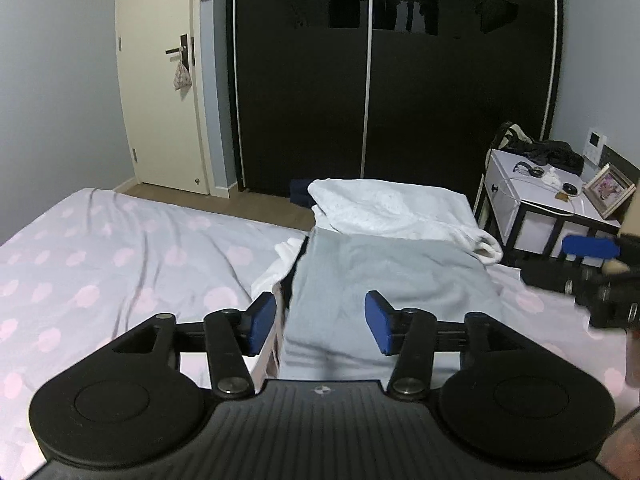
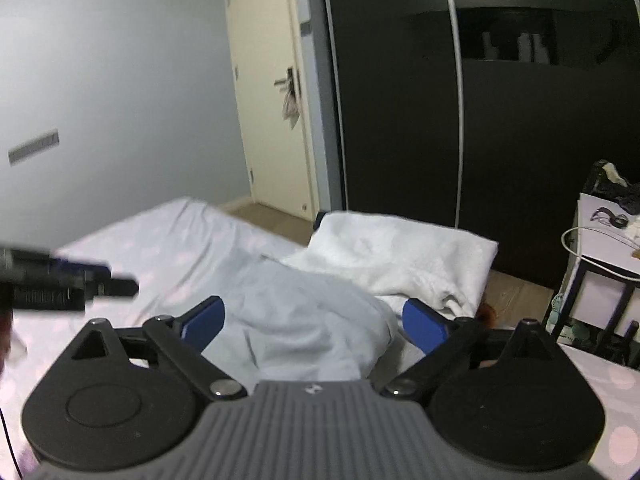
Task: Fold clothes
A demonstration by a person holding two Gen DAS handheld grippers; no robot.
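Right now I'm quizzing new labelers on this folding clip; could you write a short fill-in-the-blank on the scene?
1. The folded grey garment lies on the ____.
2. Beyond it sits a folded ____ garment.
3. Both the left claw and right claw are ____.
4. The nightstand carries a framed ____.

Missing words: bed; white; open; picture

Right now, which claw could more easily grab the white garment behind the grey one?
Probably the right claw: open, with the white garment just past its right finger. The left claw faces the grey garment.
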